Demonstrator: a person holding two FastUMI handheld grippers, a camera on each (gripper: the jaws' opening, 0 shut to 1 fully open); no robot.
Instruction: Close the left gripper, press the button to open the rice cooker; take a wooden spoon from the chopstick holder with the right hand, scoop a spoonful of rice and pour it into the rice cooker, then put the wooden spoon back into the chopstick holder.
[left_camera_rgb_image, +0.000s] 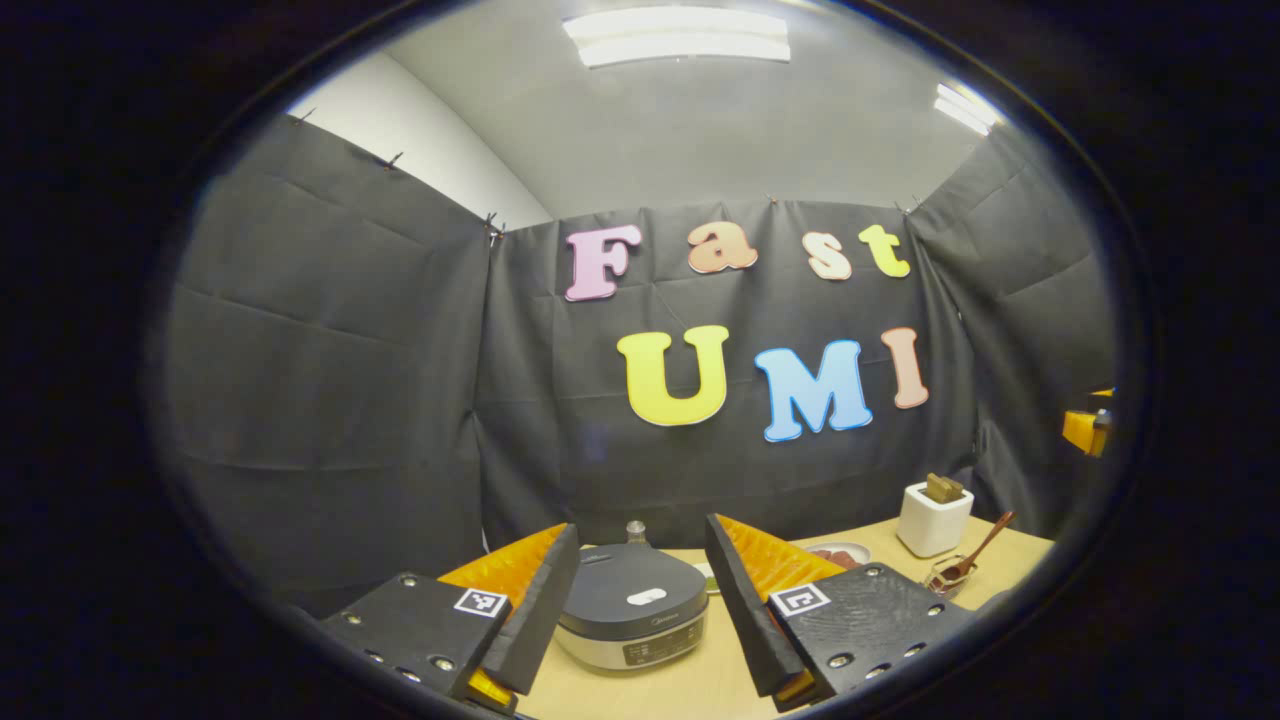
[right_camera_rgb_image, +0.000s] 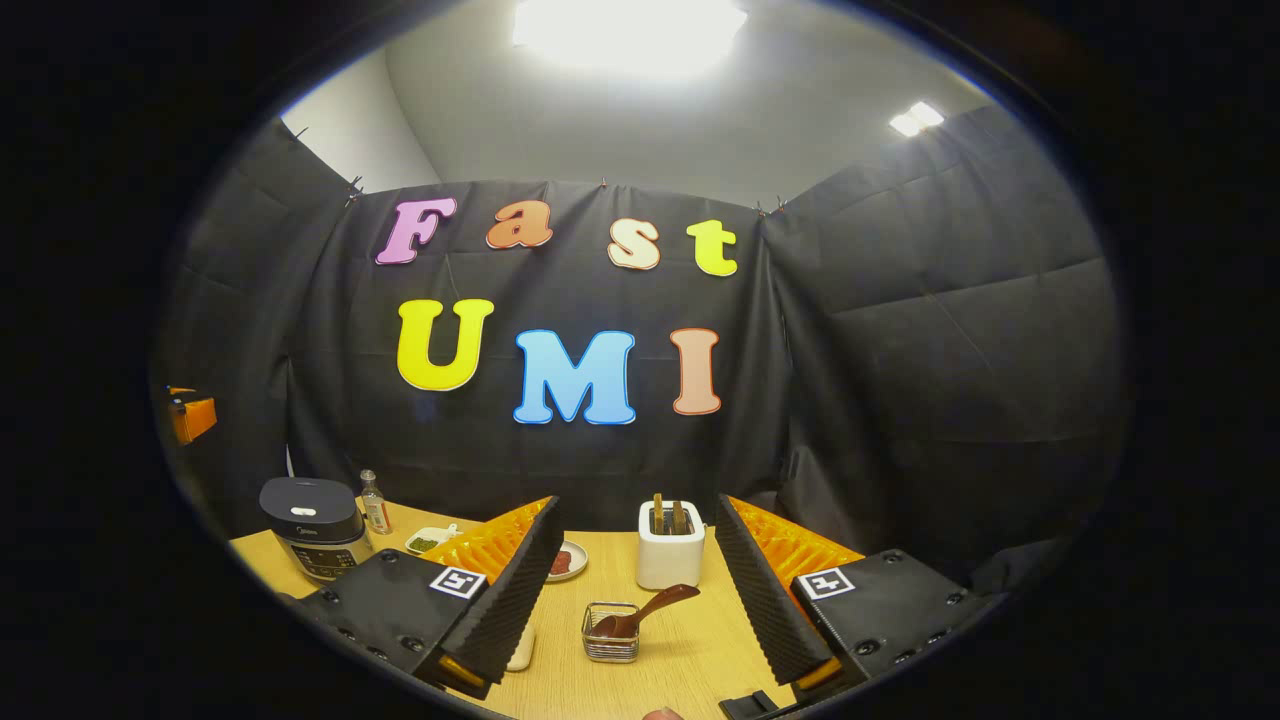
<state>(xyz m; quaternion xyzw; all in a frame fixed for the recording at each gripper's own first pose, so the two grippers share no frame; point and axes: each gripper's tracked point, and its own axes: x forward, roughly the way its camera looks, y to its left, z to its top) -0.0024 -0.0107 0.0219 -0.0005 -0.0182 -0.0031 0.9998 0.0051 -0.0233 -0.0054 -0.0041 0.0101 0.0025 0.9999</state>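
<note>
The dark-lidded rice cooker (left_camera_rgb_image: 632, 615) stands shut on the wooden table, straight ahead between the spread fingers of my left gripper (left_camera_rgb_image: 641, 535), which is open and holds nothing. A pale button (left_camera_rgb_image: 646, 597) sits on its lid. In the right gripper view the cooker (right_camera_rgb_image: 310, 525) is at the far left. My right gripper (right_camera_rgb_image: 638, 510) is open and empty. Ahead of it stands the white chopstick holder (right_camera_rgb_image: 670, 545) with wooden handles sticking out. A dark wooden spoon (right_camera_rgb_image: 645, 608) leans in a small wire basket (right_camera_rgb_image: 611, 640) just before the holder.
A small bottle (right_camera_rgb_image: 375, 503) and a white dish with something green (right_camera_rgb_image: 430, 540) sit beside the cooker. A small plate with red bits (right_camera_rgb_image: 568, 560) lies left of the holder. The holder (left_camera_rgb_image: 933, 520) and the spoon (left_camera_rgb_image: 975, 560) sit far right in the left gripper view.
</note>
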